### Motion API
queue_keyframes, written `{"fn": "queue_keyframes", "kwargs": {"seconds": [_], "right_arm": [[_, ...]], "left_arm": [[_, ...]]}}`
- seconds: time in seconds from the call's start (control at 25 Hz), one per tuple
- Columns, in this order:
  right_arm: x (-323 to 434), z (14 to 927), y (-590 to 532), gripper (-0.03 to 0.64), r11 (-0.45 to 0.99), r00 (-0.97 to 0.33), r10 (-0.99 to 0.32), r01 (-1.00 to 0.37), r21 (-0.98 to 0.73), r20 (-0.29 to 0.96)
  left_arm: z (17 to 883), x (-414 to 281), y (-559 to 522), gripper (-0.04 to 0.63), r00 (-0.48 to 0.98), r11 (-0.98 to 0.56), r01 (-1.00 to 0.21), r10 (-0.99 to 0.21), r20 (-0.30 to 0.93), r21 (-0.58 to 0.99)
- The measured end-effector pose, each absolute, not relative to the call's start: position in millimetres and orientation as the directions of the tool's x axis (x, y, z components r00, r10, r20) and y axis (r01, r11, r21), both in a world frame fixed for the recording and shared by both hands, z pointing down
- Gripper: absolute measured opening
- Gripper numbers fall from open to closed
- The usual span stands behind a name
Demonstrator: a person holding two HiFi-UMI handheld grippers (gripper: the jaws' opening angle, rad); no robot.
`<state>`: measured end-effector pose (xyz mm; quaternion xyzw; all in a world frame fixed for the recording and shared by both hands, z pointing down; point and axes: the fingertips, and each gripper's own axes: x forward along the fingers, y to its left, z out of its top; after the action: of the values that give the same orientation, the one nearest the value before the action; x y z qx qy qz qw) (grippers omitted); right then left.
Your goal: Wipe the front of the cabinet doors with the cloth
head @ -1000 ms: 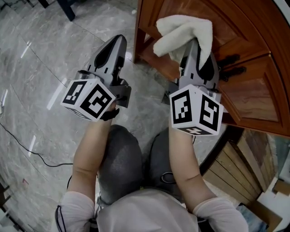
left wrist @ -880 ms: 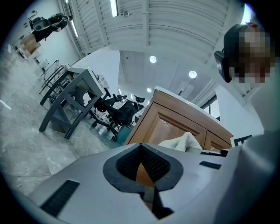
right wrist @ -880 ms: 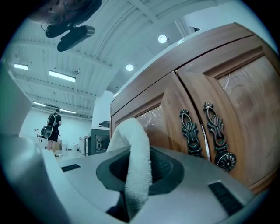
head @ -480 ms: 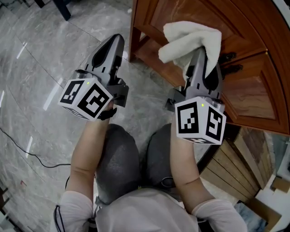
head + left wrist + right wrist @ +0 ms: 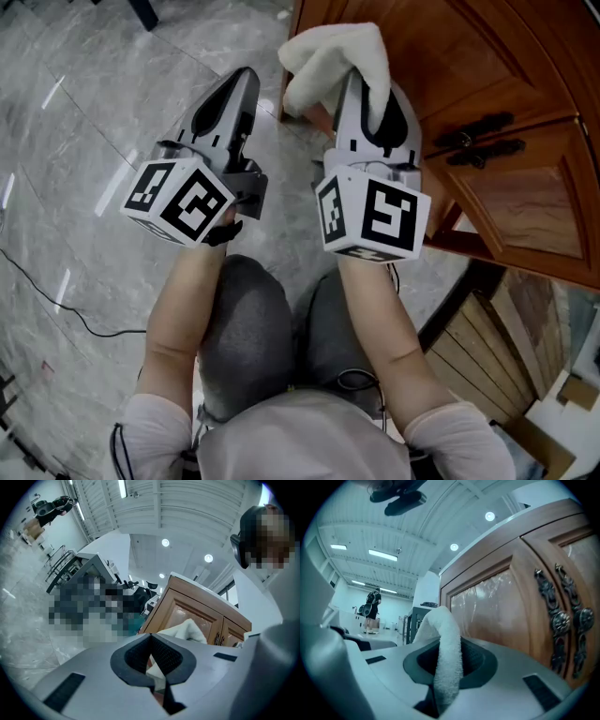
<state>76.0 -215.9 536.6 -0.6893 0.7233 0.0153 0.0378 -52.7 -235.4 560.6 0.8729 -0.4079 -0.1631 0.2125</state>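
Right gripper [image 5: 364,89]: jaws clamped on the white cloth [image 5: 330,52], which bunches just ahead of them at the left edge of the wooden cabinet door [image 5: 450,56]; contact undetermined. Left gripper [image 5: 241,84]: jaws together, nothing held, alongside to the left, over the marble floor [image 5: 84,122].
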Motion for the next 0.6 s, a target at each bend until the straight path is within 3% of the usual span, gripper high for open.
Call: {"fn": "queue_keyframes", "kwargs": {"seconds": [0.6], "right_arm": [[97, 561, -234, 0.081, -0.027, 0.026, -1.000, -0.999, 0.047, -0.003]], "left_arm": [[560, -75, -237, 0.017, 0.590, -0.557, -0.663, -0.800, -0.109, 0.500]]}}
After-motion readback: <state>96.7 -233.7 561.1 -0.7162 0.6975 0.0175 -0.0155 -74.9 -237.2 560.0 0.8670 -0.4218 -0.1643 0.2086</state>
